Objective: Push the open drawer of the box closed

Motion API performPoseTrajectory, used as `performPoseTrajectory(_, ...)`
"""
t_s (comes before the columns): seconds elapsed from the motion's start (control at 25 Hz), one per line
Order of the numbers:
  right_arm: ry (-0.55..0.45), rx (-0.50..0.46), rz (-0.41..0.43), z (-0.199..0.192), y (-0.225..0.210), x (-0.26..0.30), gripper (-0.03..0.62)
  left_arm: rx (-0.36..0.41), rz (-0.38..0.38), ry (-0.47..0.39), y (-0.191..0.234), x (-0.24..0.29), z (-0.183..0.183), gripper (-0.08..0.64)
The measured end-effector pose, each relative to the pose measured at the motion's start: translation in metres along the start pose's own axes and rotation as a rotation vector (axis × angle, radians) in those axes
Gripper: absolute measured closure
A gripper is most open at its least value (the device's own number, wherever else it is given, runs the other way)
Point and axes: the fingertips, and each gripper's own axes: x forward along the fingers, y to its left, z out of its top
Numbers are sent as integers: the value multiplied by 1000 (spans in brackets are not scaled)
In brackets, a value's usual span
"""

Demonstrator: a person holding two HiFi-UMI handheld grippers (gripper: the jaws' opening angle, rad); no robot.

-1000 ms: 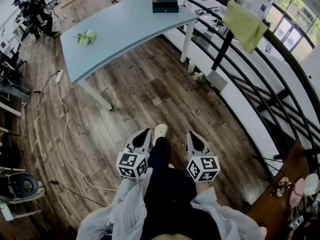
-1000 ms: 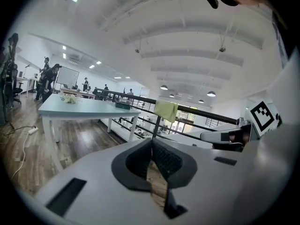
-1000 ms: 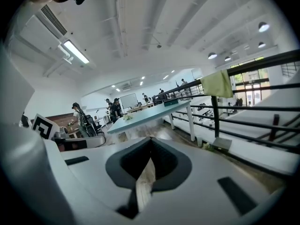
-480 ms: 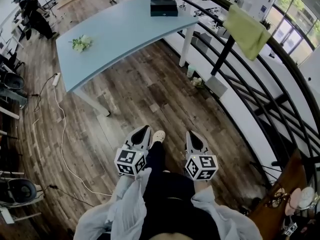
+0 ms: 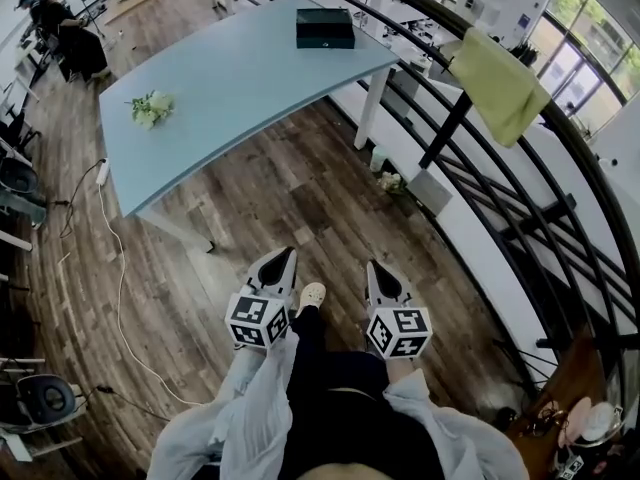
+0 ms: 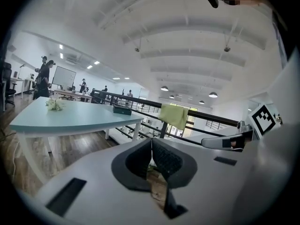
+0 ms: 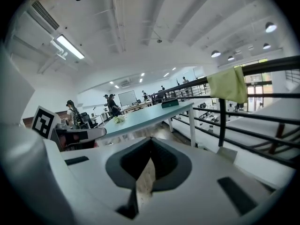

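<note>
Jaws shut tip to tip, nothing held.
Left gripper [image 5: 283,260] and right gripper [image 5: 374,270] near, over wood floor [image 5: 280,188]; dark box [image 5: 325,29] on far table [image 5: 230,78], well apart.

Lying flat as a dark, low rectangular box [image 5: 325,28] near the far end of a pale blue table [image 5: 240,83].

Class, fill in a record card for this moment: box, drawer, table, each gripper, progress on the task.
Box: dark, at the far end of the table
Drawer: too distant to tell
Also on table: flower bunch
Left gripper: shut, empty, over the floor
Right gripper: shut, empty, over the floor
Progress: box not yet touched
</note>
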Motion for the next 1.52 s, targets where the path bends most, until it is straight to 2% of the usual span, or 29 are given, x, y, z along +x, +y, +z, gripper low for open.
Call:
performPoseTrajectory(0.36,12,-5,-5,31,-11,64,584,-3,-4,17,40,58,22,542)
performPoseTrajectory(1.0,-13,19,-33,68,-29,158,584,64,-29,24,107,135,54,543)
performPoseTrajectory(1.16,-16,22,-31,75,-30,169,584,64,-30,21,114,143,59,541)
performPoseTrajectory(1.52,6,27,-51,76,-39,171,584,52,-47,62,116,149,48,541)
